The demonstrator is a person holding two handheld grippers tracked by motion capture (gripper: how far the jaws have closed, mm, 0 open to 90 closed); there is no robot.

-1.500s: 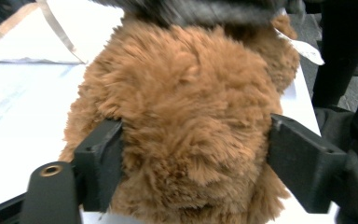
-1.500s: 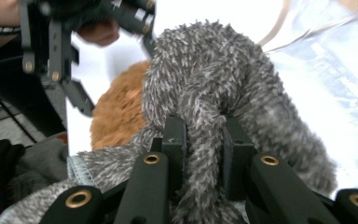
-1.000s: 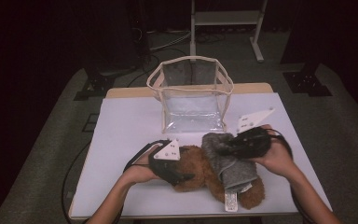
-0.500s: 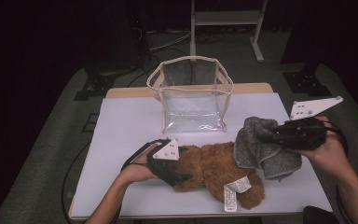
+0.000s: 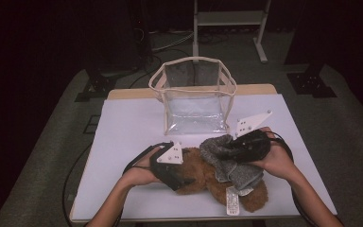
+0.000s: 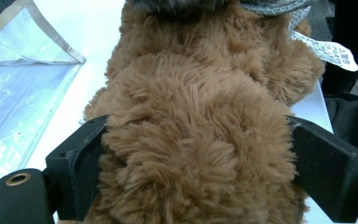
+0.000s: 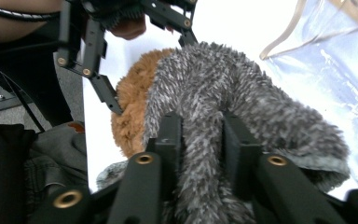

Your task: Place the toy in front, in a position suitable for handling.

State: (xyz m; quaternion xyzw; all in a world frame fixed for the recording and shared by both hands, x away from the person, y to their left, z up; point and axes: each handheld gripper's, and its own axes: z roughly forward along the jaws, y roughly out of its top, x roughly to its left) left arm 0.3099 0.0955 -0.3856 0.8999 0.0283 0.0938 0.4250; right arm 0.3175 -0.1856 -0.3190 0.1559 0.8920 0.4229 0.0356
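Nearest the person, a brown plush bear [image 5: 217,182] lies on its side along the front of the white worktop [image 5: 127,137], its paper tag [image 5: 232,204] trailing toward the edge. The left claw [image 5: 182,176] straddles the bear's body, jaws wide and pressed into the fur on both flanks, so it is grasping the bear and pinning it down; those jaws have just been opening a little further with the bear between them. Beside it, the right claw [image 5: 222,152] pinches a fold of a grey fuzzy garment [image 5: 231,165] that drapes over the bear's upper half; its jaws have just eased apart slightly, yet the fabric sits squeezed between them in the right gripper view. The step in hand looks like dressing the bear, or drawing the grey piece over or off it, while the other claw steadies it. Next the right claw probably needs a firm hold on the hem and a pull along the body. Farther back stands a clear bag [image 5: 194,97] with cream trim, upright, mouth open, well apart from the bear
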